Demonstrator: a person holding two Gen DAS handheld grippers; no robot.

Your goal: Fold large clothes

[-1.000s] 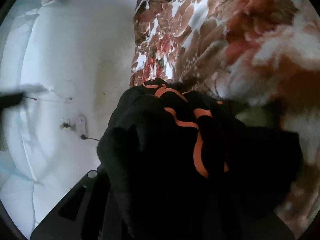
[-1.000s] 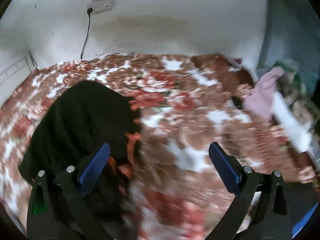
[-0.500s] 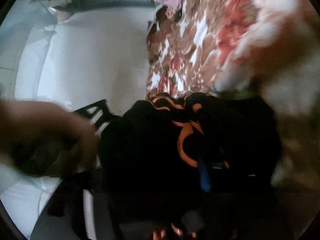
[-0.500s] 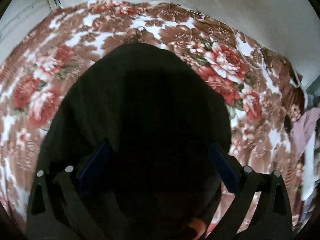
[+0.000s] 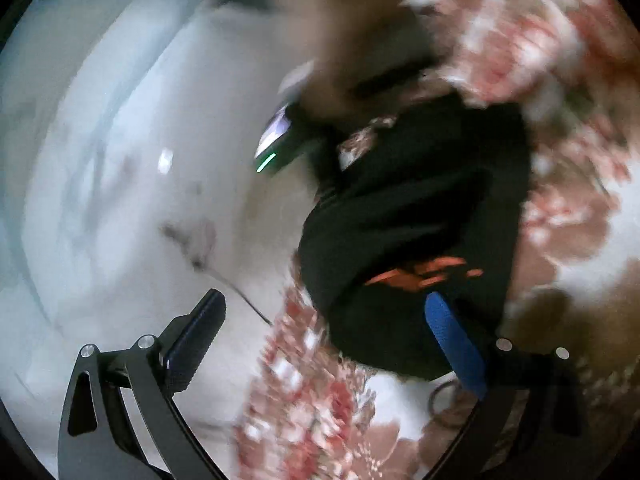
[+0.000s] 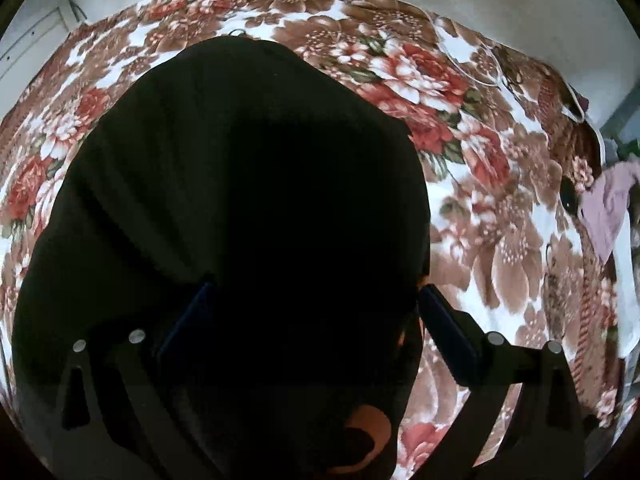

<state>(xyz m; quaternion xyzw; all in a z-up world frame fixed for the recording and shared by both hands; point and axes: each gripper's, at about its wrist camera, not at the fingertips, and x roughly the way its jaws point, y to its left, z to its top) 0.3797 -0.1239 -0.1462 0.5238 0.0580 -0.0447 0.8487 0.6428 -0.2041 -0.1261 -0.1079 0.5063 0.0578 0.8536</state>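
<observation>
- Black garment with orange trim lies on the flowered blanket that covers the bed — a dark mound filling most of the right wrist view, with blanket showing past it on the left, the far side and the right.
- In the right wrist view its surface looks smooth and rounded, and a patch of orange shows at its near edge. I judge it has been doubled over at least once; how many layers there are I cannot tell.
- Left gripper has its jaws spreading, wide apart, and nothing is between them. One blue pad sits close against the garment's edge in that view, but no cloth is pinched. The view is blurred, so whether the pad touches I cannot say.
- Right gripper points steeply down over the garment with its jaws wide. The cloth fills the space between them, yet the pads do not appear to press on it — it straddles the garment, not grips it.
- In the left wrist view the garment looks bunched, with an orange strip across its lower part, so the bundle seems not yet squared.
- Done, as I read it: a first fold, with the cloth let go by the left gripper.
- Left, as I read it: flattening the bundle and possibly a further fold. A pink cloth lies at the blanket's far right edge, perhaps another item to do.
</observation>
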